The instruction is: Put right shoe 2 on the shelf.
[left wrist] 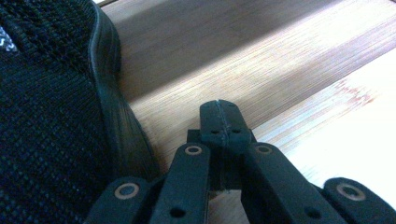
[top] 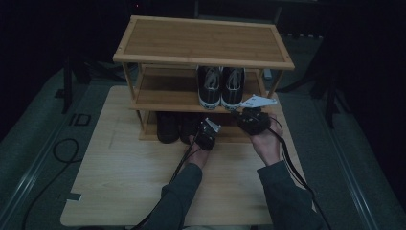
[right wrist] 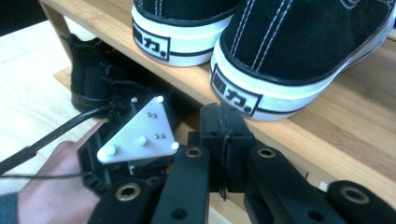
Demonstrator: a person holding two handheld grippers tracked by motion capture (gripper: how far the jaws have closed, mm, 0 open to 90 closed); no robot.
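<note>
Black shoe (left wrist: 51, 116) beside closed left hand-held gripper (left wrist: 220, 122), bottom shelf (left wrist: 261, 60).

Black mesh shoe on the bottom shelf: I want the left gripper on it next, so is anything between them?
Nothing visible: the left gripper, jaws shut, sits just beside the black mesh shoe, with bare bottom shelf ahead.
</note>
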